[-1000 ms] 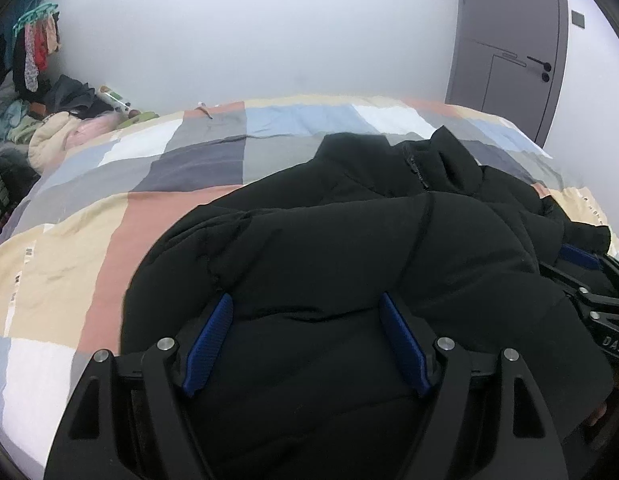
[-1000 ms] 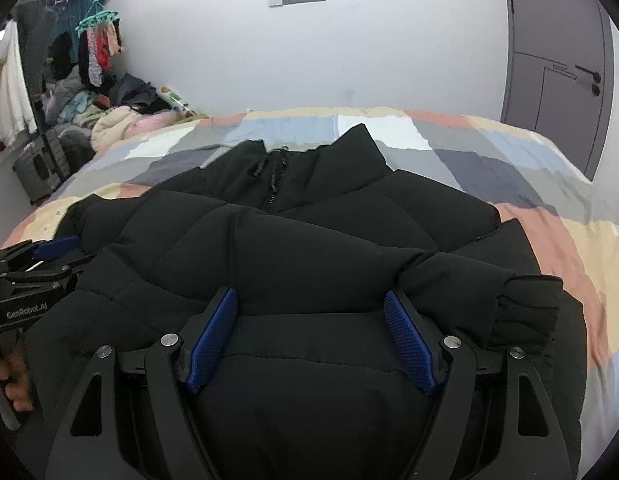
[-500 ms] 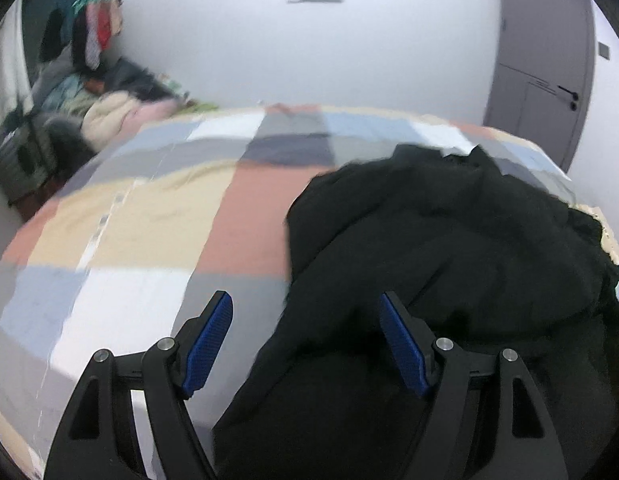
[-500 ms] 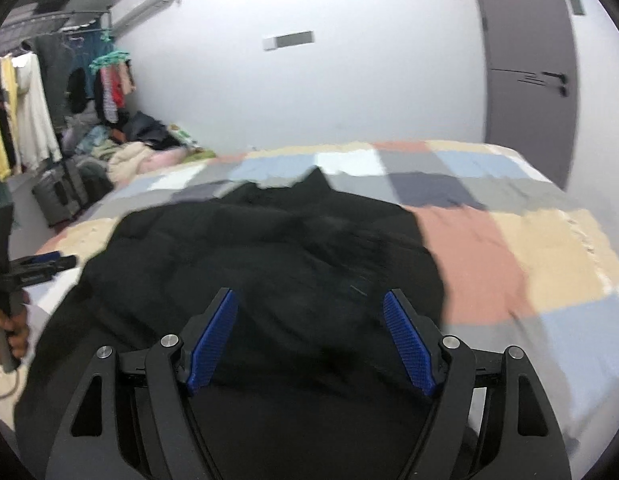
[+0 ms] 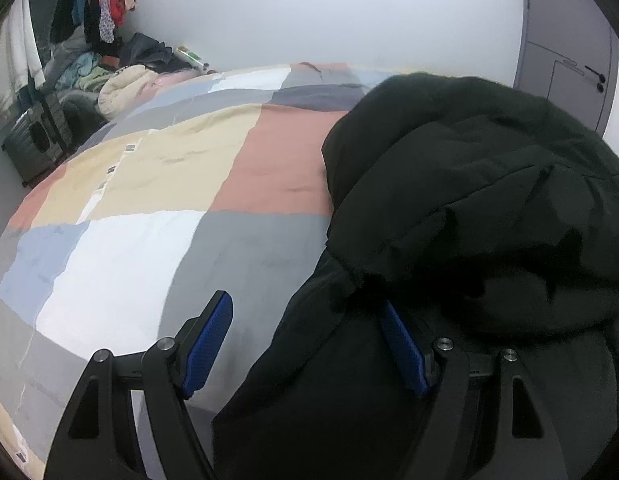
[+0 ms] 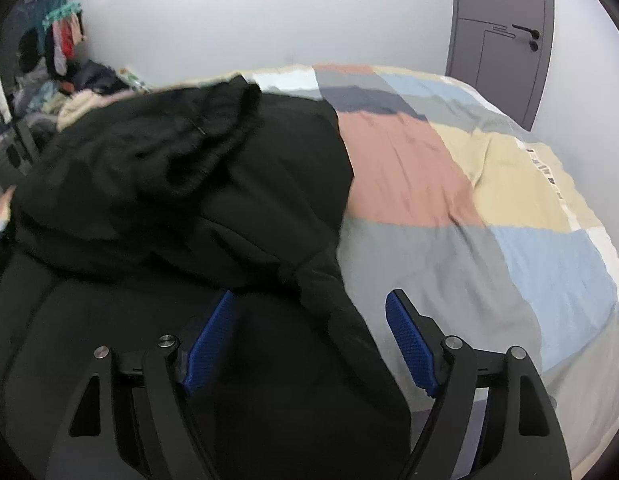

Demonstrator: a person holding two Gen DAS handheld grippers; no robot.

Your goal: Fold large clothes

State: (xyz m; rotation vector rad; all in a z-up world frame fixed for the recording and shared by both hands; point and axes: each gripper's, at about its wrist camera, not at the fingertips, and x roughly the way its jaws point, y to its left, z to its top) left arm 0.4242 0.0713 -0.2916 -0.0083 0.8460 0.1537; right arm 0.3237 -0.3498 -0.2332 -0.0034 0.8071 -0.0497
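Left tool (image 5: 305, 344) is pointing forward, blue pads (image 5: 207, 344) spread wide, gripping nothing; right tool (image 6: 309, 344) is doing likewise, pads (image 6: 409, 350) parted and level.

We count one black puffer jacket (image 5: 469, 208), bunched at 3 o'clock in the left view, 9 o'clock in the right. One patchwork bedspread (image 5: 157, 248). Two grippers: left gripper (image 5: 309, 336), right gripper (image 6: 311, 332), each with two blue pads, all at 6 o'clock. One grey door (image 6: 501, 36) at 1 o'clock. One clothes pile (image 5: 109, 76) at 10 o'clock.
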